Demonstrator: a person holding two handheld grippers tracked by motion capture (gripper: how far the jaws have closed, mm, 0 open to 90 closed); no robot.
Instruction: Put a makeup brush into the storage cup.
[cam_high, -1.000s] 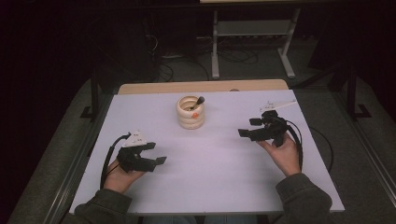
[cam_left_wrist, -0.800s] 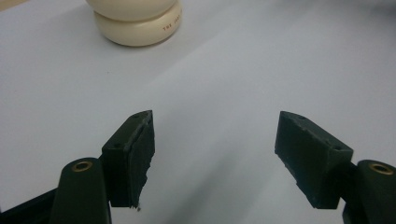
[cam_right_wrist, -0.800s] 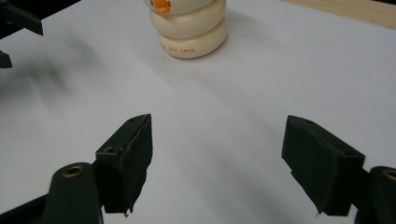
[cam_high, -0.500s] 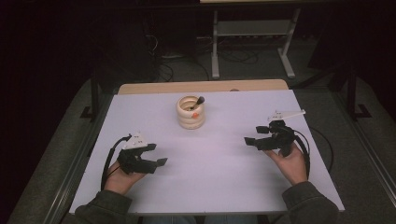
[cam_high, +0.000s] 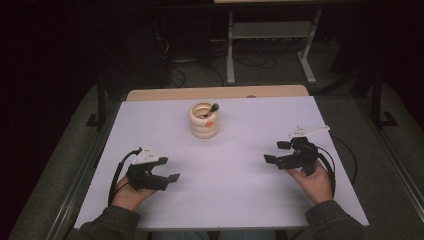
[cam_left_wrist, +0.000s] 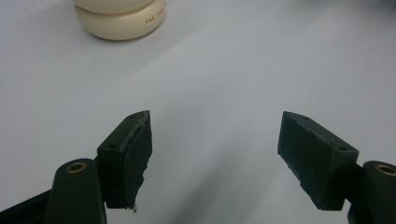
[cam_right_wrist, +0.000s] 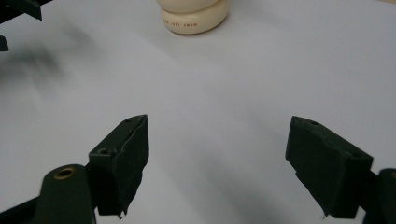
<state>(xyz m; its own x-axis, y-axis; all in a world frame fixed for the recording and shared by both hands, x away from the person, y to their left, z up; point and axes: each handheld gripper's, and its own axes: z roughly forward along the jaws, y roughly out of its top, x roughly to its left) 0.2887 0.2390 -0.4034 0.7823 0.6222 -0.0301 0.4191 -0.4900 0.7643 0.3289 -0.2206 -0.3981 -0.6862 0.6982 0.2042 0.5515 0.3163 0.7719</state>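
A cream ribbed holder (cam_high: 204, 121) stands at the back middle of the white table (cam_high: 235, 200), with a black-tipped stick and something orange in it. My left gripper (cam_high: 167, 169) rests low at the front left, open, with nothing between its fingers (cam_left_wrist: 128, 154). My right gripper (cam_high: 275, 152) is at the right, pointing left; its jaws have just been opening and are empty. The holder's base appears at the top of the left gripper view (cam_left_wrist: 121, 18) and of the right gripper view (cam_right_wrist: 194, 16), well beyond the right gripper (cam_right_wrist: 217, 163).
A wooden strip (cam_high: 215, 93) borders the table's far edge. Behind it on the dark floor are a metal stand (cam_high: 270, 37) and cables. The left gripper's tip (cam_right_wrist: 18, 11) shows in the corner of the right gripper view.
The right hand has drawn back toward the near edge and slightly rightward, away from the holder, sinking a little. The left hand has stayed where it was.
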